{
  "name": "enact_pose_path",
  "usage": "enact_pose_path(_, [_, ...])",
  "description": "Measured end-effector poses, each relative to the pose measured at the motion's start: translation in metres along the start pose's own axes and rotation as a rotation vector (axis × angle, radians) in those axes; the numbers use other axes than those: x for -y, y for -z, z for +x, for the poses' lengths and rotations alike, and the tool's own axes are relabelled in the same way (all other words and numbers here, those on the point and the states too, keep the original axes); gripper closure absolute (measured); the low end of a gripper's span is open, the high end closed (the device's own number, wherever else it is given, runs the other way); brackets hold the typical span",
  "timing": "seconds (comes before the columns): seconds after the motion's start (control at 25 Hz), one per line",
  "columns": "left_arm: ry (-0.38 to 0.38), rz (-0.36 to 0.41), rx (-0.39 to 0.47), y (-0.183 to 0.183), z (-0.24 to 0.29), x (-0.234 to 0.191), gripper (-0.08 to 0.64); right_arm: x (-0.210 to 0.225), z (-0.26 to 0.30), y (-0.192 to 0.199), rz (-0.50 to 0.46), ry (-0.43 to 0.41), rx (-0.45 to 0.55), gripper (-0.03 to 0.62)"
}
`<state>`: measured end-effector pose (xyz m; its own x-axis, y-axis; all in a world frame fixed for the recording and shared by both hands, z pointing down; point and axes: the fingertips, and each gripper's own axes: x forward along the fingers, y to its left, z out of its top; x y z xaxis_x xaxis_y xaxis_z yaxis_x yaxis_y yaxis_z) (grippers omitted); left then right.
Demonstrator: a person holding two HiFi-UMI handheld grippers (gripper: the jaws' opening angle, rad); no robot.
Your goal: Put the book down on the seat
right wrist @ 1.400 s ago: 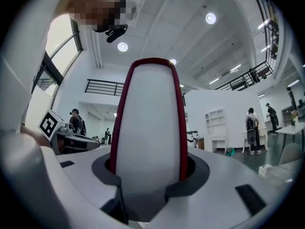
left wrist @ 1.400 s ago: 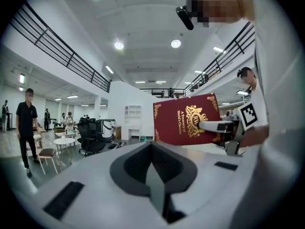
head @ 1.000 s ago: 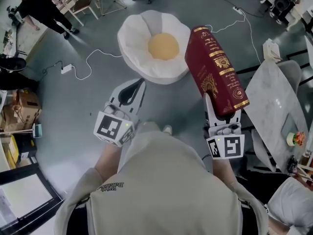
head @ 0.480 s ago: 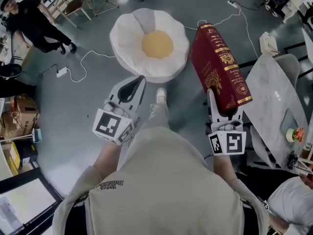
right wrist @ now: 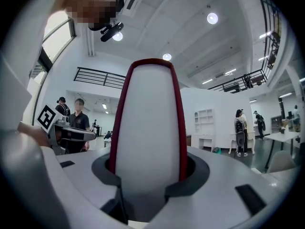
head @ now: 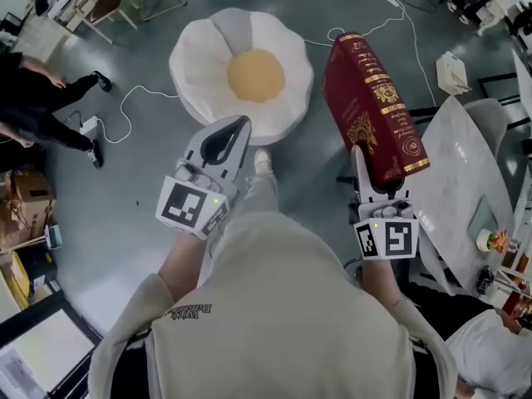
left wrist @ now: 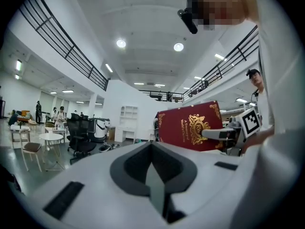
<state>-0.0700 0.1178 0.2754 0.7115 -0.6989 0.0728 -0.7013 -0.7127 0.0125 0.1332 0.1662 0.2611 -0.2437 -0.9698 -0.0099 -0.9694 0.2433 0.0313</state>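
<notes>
Firmly clamped: right gripper (right wrist: 147, 173) jaws closed on lower end of book (head: 370, 106), held upright beside egg-shaped seat (head: 204, 61), not over it. Left gripper (head: 223, 144) jaws together, empty. Risk: top-heavy book could be levered out of grip if swung, dropped on floor (head: 125, 189)

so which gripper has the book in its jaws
The right gripper: its jaws clamp the thick dark red hardcover book. The left gripper has shut, empty jaws.

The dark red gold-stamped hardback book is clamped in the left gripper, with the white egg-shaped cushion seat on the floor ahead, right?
No: the right gripper clamps the dark red gold-stamped hardback book, as the right gripper view shows. The white egg-shaped cushion seat is on the floor ahead.
</notes>
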Motion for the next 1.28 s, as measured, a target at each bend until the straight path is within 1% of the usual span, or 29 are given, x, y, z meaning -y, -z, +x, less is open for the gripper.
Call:
enact_pose_path(0.28, [0.003,-0.028,-0.023,0.007,0.061,-0.073,0.551,0.015,0.101,0.002,0.014,-0.012,-0.019,0.364])
enact_pose_path(0.44, [0.005,-0.035,-0.023,0.002,0.099,-0.11,0.549,0.023,0.155,0.003,0.015,-0.022,-0.039,0.364])
enact_pose_path(0.64, [0.001,-0.034,-0.021,0.0,0.128,-0.156,0.549,0.029,0.211,0.004,0.001,-0.019,-0.051,0.364])
enact_pose_path(0.76, [-0.005,-0.038,-0.022,-0.007,0.141,-0.185,0.549,0.029,0.246,-0.002,-0.009,-0.022,-0.062,0.364])
enact_pose_path(0.92, [-0.009,-0.047,-0.028,-0.023,0.171,-0.227,0.551,0.038,0.302,-0.016,-0.006,-0.03,-0.089,0.364])
enact_pose_path(1.04, [-0.025,-0.052,-0.022,-0.024,0.183,-0.238,0.551,0.047,0.321,-0.015,-0.009,-0.04,-0.098,0.364])
enact_pose_path(1.28, [-0.061,-0.048,-0.028,-0.008,0.172,-0.231,0.549,0.052,0.318,-0.004,-0.018,-0.04,-0.081,0.364])
